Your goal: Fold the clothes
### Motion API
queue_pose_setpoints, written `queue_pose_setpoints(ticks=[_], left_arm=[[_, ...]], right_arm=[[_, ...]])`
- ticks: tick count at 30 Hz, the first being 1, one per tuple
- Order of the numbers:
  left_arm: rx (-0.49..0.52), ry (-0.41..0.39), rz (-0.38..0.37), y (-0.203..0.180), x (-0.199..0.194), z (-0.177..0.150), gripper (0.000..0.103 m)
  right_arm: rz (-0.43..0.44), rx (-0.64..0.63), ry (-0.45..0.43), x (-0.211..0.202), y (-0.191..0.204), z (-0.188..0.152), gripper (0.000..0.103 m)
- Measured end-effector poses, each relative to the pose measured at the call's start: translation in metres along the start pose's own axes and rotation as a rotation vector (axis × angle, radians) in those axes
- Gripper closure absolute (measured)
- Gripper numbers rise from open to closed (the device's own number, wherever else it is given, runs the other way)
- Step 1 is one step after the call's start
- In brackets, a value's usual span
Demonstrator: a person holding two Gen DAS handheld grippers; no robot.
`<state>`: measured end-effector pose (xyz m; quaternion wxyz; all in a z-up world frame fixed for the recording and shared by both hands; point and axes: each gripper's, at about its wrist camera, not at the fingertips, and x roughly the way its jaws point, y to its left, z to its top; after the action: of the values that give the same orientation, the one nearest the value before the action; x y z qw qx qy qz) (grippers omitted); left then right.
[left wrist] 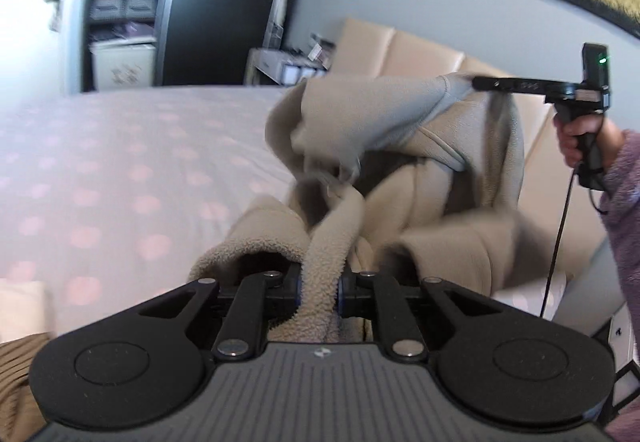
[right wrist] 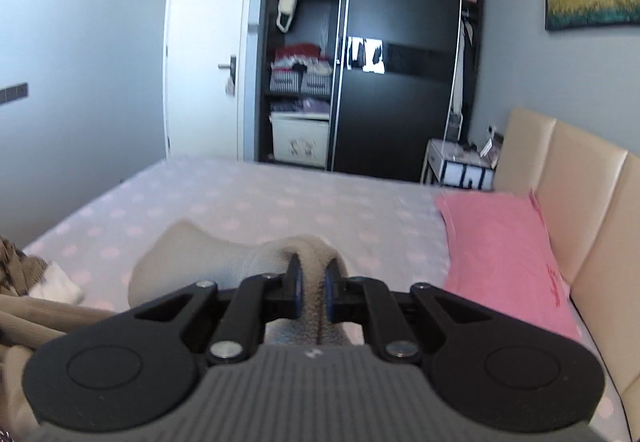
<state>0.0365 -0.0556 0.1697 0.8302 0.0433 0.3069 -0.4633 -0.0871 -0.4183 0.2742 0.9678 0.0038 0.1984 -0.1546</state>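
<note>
A beige fleece garment hangs in the air above the bed, stretched between both grippers. My left gripper is shut on a thick fleece fold of it, close to the camera. My right gripper, seen from the side in the left wrist view, is shut on the garment's upper edge and holds it high. In the right wrist view the right gripper pinches a fleece fold, and more of the garment bulges to its left.
The bed has a pale sheet with pink dots. A pink pillow lies by the beige headboard. A brown knit and a white cloth lie at the left. A wardrobe, door and nightstand stand beyond.
</note>
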Motion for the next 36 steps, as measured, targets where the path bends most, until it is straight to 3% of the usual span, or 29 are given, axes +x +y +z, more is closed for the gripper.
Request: queue_pose_setpoints(ticks=[3,7,14,17,20,23,25,27,36], left_arm=[[0.009,0.025,0.066,-0.013,-0.025,-0.014,0.091],[-0.006,0.128,0.100,-0.021,-0.027,-0.039,0.091],[-0.131,0.406,0.027,-0.003,0.026,-0.115,0.091],[-0.099,0.494,-0.018,-0.009,0.047,-0.131,0.091],[-0.071,0.540,-0.033,-0.013,0.056,-0.130,0.088],[-0.034,0.576,-0.032,-0.015,0.054,-0.129,0.080],[0.000,0.603,-0.022,-0.021,0.057,-0.124,0.062],[0.050,0.619,-0.009,-0.026,0.056,-0.122,0.052],[0.172,0.597,-0.027,-0.048,0.058,-0.083,0.052]], right_arm=[[0.014,0.021,0.007,-0.001,0.008,0.009,0.091],[-0.001,0.058,0.082,0.035,0.008,-0.014,0.091],[-0.070,0.116,0.312,0.126,-0.011,-0.124,0.091],[-0.116,0.111,0.377,0.149,-0.019,-0.167,0.091],[-0.143,0.092,0.410,0.157,-0.027,-0.189,0.089],[-0.157,0.060,0.419,0.157,-0.031,-0.194,0.077],[-0.162,0.020,0.418,0.152,-0.031,-0.191,0.062],[-0.158,-0.018,0.416,0.144,-0.031,-0.188,0.060],[-0.155,-0.149,0.422,0.104,-0.021,-0.188,0.053]])
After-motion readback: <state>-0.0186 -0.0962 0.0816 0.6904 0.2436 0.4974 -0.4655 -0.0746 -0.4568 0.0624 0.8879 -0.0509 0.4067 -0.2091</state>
